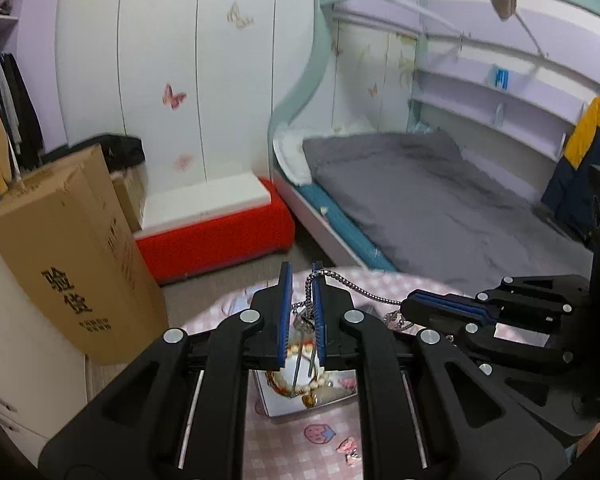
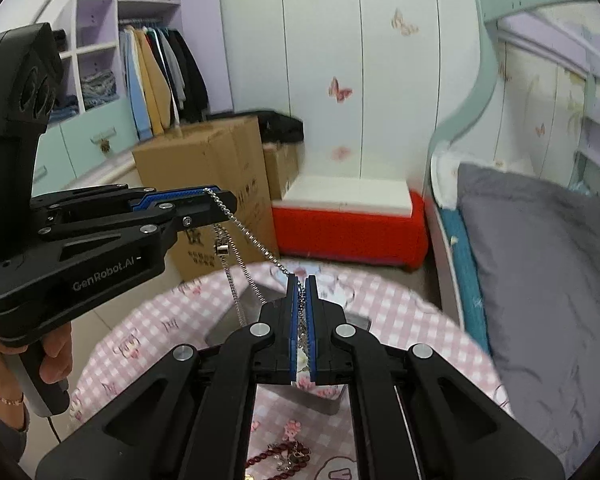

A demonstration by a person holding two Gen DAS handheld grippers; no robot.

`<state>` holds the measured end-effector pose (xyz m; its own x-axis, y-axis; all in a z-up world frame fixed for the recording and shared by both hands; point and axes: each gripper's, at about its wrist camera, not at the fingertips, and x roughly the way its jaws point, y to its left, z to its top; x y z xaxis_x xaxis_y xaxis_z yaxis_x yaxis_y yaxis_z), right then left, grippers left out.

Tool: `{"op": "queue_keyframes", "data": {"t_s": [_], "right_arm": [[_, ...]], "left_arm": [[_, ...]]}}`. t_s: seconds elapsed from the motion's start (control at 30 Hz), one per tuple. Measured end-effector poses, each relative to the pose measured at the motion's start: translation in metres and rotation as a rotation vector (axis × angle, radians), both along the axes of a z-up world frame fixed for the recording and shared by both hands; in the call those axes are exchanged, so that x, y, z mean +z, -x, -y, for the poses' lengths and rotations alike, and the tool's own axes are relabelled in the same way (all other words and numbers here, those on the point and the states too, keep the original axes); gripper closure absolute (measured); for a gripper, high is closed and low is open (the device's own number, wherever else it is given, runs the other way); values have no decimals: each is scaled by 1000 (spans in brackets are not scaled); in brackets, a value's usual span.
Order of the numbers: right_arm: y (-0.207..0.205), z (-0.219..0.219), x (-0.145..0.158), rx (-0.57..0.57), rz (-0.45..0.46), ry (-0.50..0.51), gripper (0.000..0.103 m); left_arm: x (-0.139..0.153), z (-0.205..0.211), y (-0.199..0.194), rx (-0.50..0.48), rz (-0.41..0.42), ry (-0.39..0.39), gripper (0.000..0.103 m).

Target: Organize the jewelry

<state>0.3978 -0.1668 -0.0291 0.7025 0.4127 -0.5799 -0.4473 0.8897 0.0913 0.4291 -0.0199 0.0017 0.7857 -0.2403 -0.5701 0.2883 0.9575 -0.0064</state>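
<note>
Chain [image 1: 364, 290] taut between left gripper [image 1: 302, 276] and right gripper [image 2: 301, 280], both pinching it; tray [image 1: 292, 404] below left.

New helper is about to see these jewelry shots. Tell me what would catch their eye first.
First, the silver chain necklace strung in the air between the two grippers above the pink checked tablecloth; the left gripper and right gripper each pinch it. Next, the bright red bench on the floor beside the bed with its grey blanket.
</note>
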Motion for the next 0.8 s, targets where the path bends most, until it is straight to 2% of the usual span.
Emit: {"op": "queue_keyframes", "data": {"t_s": [0.2,0.47,0.5,0.53,0.57,0.6,0.63,0.8], "right_arm": [[-10,3,-30,-8,-69,5,101],[-11,7,-51,-29,-130,-4,98],[-11,8,-52,-31,-137,-5,98],[-10,9,-52,-33,-143,-11,98],[-9,9,-52,-34,-147,-14,97],[-6,10,-51,-36,-150,-17,96],[-5,12,-51,-39,-148,-18,95],[9,18,-44,-42,-138,-33,95]], "left_arm": [[-44,-4,-17,4,-107,-7,92],[-76,-2,-21,-8,-208,-34,90],[-78,-1,-20,-13,-223,-32,87],[-80,-1,-19,-18,-235,-26,72],[-81,-2,-16,-20,-237,-28,43],[-80,-3,-13,-13,-225,-27,36],[-77,-5,-7,-14,-201,-18,36],[-70,-11,9,-30,-194,-6,36]]}}
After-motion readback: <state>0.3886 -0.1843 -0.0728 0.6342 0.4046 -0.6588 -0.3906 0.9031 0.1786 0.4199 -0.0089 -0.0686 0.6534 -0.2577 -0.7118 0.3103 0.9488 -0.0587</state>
